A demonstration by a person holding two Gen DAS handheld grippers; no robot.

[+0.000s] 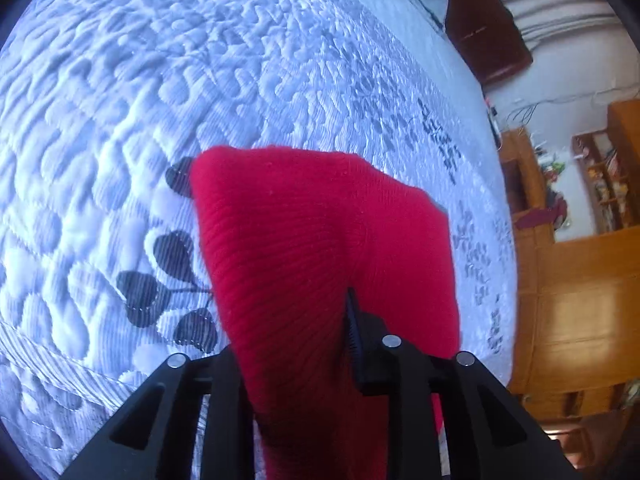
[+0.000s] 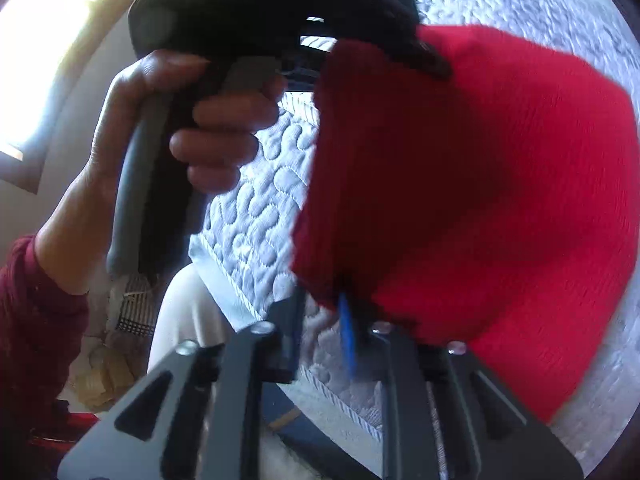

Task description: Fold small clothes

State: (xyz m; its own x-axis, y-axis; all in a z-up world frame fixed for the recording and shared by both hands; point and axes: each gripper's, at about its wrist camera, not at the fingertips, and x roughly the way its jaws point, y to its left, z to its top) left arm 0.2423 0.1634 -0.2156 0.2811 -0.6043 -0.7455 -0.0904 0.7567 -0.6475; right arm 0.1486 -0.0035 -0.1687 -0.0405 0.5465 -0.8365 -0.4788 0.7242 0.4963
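A red knit garment hangs between both grippers, lifted above a white quilted bed. My left gripper is shut on one edge of it; the cloth drapes over the left finger and hides it. In the right wrist view the same red garment fills the right side. My right gripper is shut on its lower edge. The left gripper's black body shows there at the top, held by a hand, with its fingers in the garment's upper edge.
The bed's edge runs diagonally below the grippers. A dark leaf print marks the quilt. Wooden furniture and shelves stand to the right of the bed. A bright window is at the left. White cloth lies below the bed edge.
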